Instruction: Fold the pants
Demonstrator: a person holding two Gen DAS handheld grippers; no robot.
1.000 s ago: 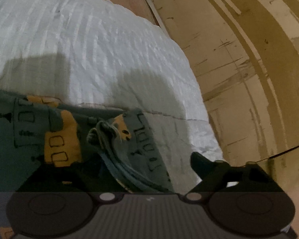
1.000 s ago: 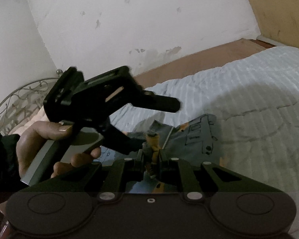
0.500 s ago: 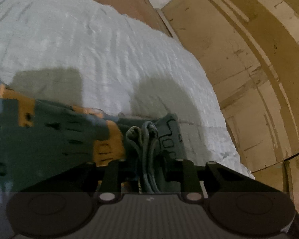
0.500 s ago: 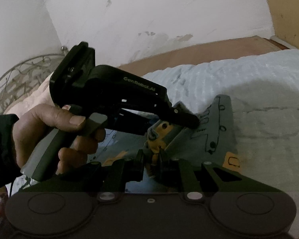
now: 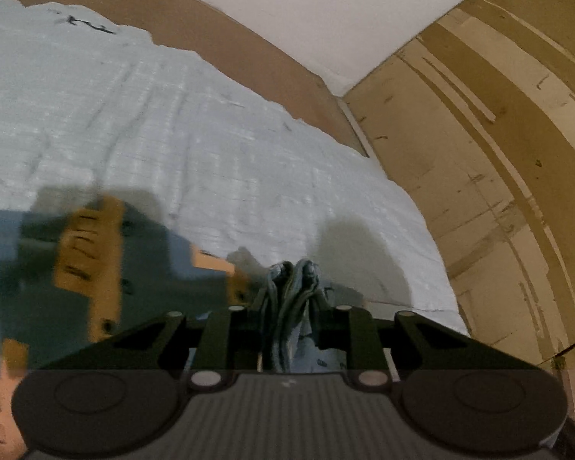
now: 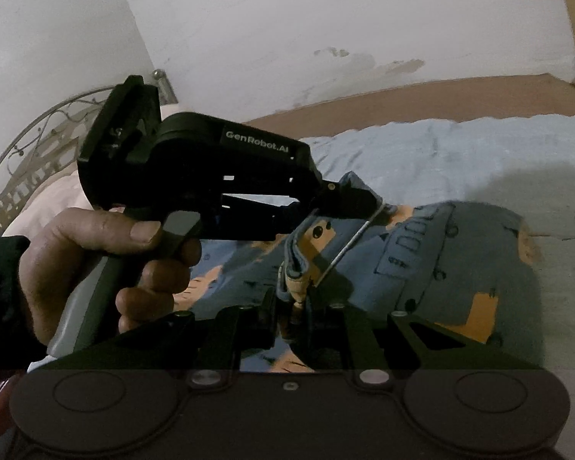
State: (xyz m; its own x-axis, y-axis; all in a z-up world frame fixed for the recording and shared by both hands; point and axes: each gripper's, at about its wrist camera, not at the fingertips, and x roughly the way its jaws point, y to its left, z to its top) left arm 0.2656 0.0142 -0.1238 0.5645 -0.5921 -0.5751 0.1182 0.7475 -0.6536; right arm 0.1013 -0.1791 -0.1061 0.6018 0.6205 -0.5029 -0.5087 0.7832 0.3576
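Left claw [image 5: 289, 306] clamps a bunched edge of the pants [image 5: 96, 268]; right claw [image 6: 293, 306] pinches another bunched edge. Pants lie partly lifted on the bed [image 5: 172, 134]. Soft, light, floppy cloth, likely to sag; grip thick hems. Long axis seems to run sideways between the 2 claws.

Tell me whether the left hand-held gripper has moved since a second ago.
Yes. The left hand-held gripper, now clamped on the pants, has advanced toward the far bed edge; the white wall now shows.
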